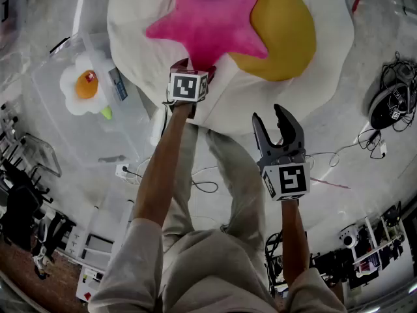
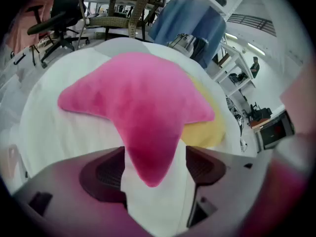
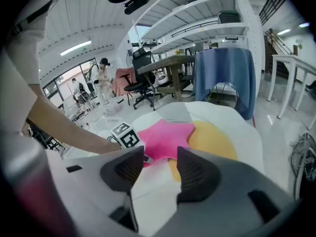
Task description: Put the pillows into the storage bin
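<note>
Here, a clear storage bin (image 1: 49,103) at left holds a small egg pillow (image 1: 81,87). The left gripper (image 1: 192,64), jaws spread wide, straddles one point of the pink star pillow (image 1: 208,21), which lies on a big egg pillow (image 1: 156,25). The right gripper (image 1: 268,114) hovers partly open, empty.

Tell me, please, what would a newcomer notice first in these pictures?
First comes the bright pink star pillow, lying on a very large fried-egg pillow at the top of the head view. The left tongs stand open around the star's lower point, while the right tongs hover open and empty, nearer the person. At the left, a clear storage bin holds a small egg pillow.
</note>
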### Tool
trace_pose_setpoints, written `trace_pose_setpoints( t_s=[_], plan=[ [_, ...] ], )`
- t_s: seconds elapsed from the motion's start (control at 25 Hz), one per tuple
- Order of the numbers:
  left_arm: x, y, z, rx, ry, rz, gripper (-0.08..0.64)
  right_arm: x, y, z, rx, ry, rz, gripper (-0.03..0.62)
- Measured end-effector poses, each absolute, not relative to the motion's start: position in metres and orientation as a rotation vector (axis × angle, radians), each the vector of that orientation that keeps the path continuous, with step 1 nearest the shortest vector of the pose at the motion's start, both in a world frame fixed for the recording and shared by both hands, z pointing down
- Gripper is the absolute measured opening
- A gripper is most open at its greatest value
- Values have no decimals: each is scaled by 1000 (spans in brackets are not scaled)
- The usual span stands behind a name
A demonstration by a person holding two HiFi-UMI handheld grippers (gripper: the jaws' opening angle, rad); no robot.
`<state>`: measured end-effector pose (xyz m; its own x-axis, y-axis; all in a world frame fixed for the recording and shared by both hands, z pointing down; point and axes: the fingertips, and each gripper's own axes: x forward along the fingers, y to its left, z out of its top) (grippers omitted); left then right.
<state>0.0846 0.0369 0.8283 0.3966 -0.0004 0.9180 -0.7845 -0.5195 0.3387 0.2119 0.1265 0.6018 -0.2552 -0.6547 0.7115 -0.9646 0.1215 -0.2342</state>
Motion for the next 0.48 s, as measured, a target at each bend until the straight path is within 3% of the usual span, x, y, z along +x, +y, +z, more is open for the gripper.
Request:
trace_pose_setpoints(
  t_s=[0.48],
  plan=[
    [98, 29, 879, 1835, -734, 1238, 350, 217, 127, 634, 1570, -1961, 932, 193]
  ],
)
